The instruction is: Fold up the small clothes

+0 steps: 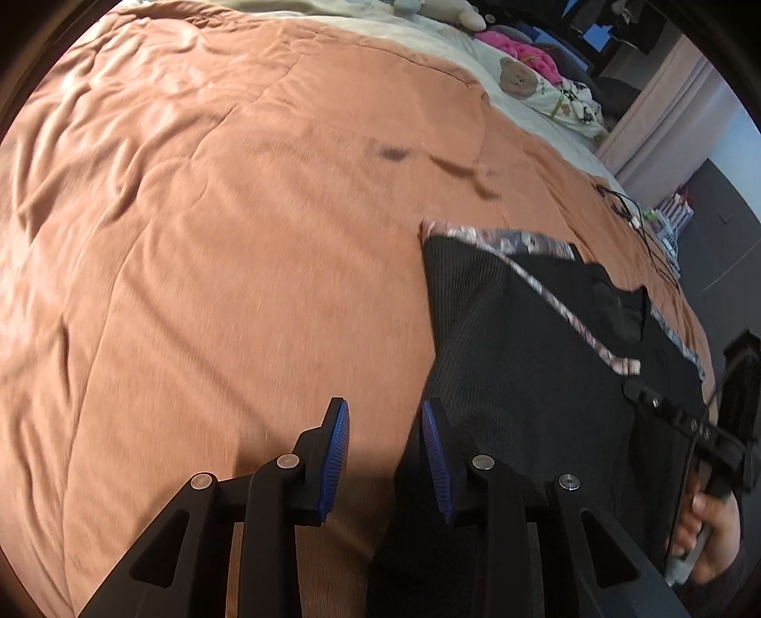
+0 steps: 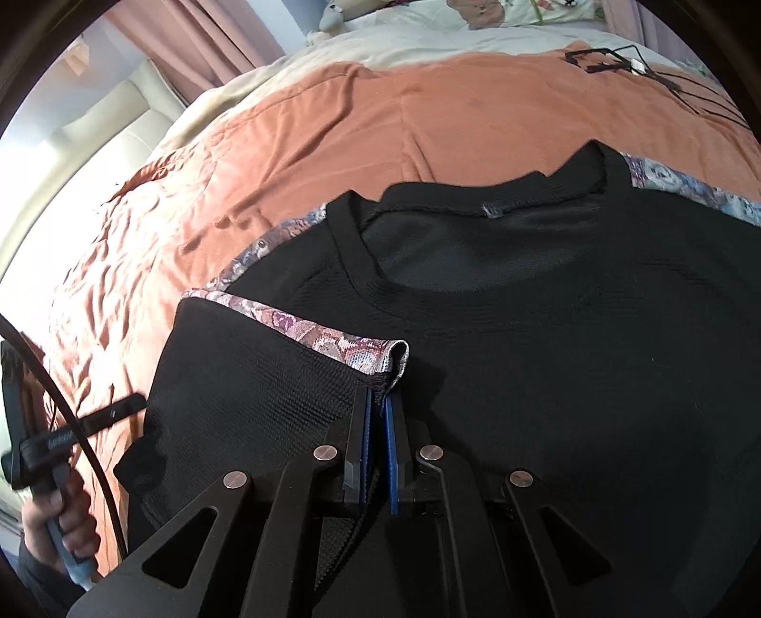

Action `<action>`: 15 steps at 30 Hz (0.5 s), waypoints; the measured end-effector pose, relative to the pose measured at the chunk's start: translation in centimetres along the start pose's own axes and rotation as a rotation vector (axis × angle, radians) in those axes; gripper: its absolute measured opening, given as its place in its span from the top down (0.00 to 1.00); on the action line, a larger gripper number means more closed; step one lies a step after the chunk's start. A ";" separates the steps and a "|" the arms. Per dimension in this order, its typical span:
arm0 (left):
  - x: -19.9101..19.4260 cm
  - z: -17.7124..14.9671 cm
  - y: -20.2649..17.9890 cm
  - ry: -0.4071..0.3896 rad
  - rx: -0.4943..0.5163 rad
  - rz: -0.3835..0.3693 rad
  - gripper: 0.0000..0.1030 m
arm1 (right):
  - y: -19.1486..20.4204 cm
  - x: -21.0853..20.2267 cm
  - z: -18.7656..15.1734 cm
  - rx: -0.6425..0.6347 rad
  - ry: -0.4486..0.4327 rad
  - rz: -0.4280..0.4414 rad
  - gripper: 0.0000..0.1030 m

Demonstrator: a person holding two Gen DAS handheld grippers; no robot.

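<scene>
A black knit top (image 2: 547, 333) with floral trim lies flat on the orange bedspread (image 2: 333, 123), neck away from me. Its left sleeve (image 2: 266, 375) is folded in over the body. My right gripper (image 2: 379, 404) is shut on the sleeve's floral cuff (image 2: 380, 354). The top also shows in the left wrist view (image 1: 523, 361), at the right. My left gripper (image 1: 385, 418) is open and empty, hovering over the bedspread (image 1: 214, 237) at the top's left edge. In the left wrist view the right gripper (image 1: 632, 387) shows reaching in from the right.
Black cables (image 2: 632, 66) lie on the bedspread beyond the top. Pillows and a pink blanket (image 1: 518, 52) sit at the head of the bed. A pale cream sheet (image 2: 266, 81) borders the orange cover. Curtains (image 2: 214, 43) hang behind.
</scene>
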State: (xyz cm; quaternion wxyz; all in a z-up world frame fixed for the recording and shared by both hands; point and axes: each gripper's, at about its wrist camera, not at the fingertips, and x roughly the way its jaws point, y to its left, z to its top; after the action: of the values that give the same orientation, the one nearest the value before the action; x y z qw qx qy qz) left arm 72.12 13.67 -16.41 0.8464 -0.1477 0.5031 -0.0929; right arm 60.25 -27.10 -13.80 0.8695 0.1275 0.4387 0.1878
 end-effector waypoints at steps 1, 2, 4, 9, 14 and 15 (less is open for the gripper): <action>-0.1 -0.6 0.1 0.005 -0.001 -0.006 0.67 | -0.1 0.0 -0.1 0.008 0.003 -0.002 0.97; -0.2 -1.0 0.1 0.015 -0.001 -0.008 0.67 | -0.2 0.0 -0.1 0.014 0.007 -0.001 0.97; -0.3 -1.7 0.1 0.030 0.005 -0.010 0.67 | -0.4 -0.1 -0.2 0.029 0.024 0.005 0.97; -0.9 -3.3 -0.7 0.056 0.052 0.034 0.67 | -0.8 -1.2 -0.5 0.048 0.054 0.015 0.97; -1.2 -4.2 -1.8 0.106 0.107 0.078 0.67 | -0.7 -3.0 -0.4 0.006 0.051 0.011 0.92; -1.4 -4.3 -2.0 0.110 0.106 0.080 0.67 | -0.8 -3.3 -0.5 0.001 0.050 0.015 0.84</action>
State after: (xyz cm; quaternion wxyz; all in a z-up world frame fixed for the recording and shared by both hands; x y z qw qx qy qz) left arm 67.68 11.57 -16.53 0.8272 -0.0770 0.5487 -0.0935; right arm 58.25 -29.23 -12.00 0.8568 0.1264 0.4595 0.1971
